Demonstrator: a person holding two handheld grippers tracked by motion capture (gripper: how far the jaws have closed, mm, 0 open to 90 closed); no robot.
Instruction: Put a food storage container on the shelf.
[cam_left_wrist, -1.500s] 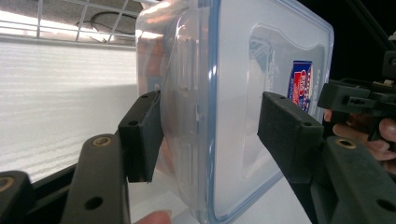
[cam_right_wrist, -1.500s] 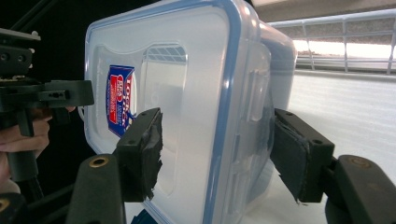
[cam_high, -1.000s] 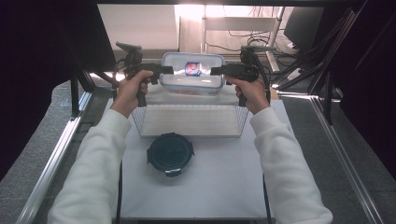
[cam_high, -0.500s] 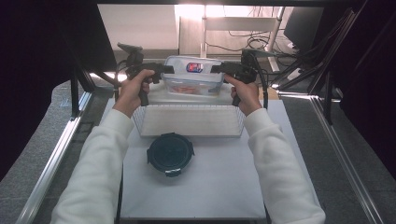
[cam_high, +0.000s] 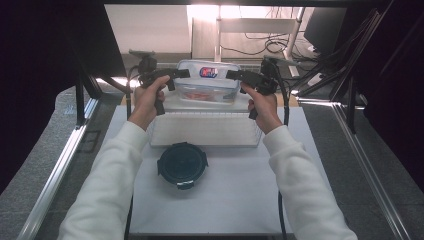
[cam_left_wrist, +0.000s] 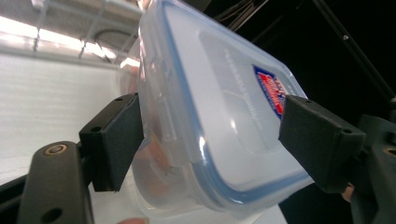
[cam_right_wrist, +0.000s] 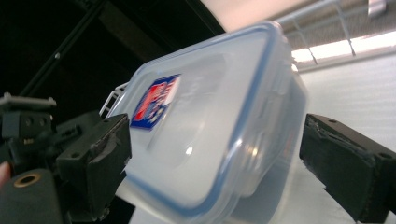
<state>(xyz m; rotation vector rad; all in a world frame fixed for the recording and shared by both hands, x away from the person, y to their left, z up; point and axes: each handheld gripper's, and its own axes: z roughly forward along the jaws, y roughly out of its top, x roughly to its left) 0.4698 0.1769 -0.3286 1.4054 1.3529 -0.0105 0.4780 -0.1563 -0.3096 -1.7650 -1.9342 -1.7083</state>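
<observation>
A: Largest entry first, please.

B: Item one, the tabletop: white, and lying under everything else. Item two, a white wire rack, sitting at the middle of it.

A: Next one down?

B: Item three, a clear lidded container with a blue seal and a red and blue label; it is sitting just beyond the rack, at the far end of the white surface, between the two tools. Something reddish is showing through its wall. Item four, a round dark lid, lying on the near side of the rack.

A: And the tools?

B: Item five, left tool: its jaws have just been opening, and they are standing apart with the container's left end between them. Item six, right tool: likewise just been opening, its jaws straddling the container's right end. In its own view a gap is showing at one pad; neither tool is pressing on the container.
</observation>
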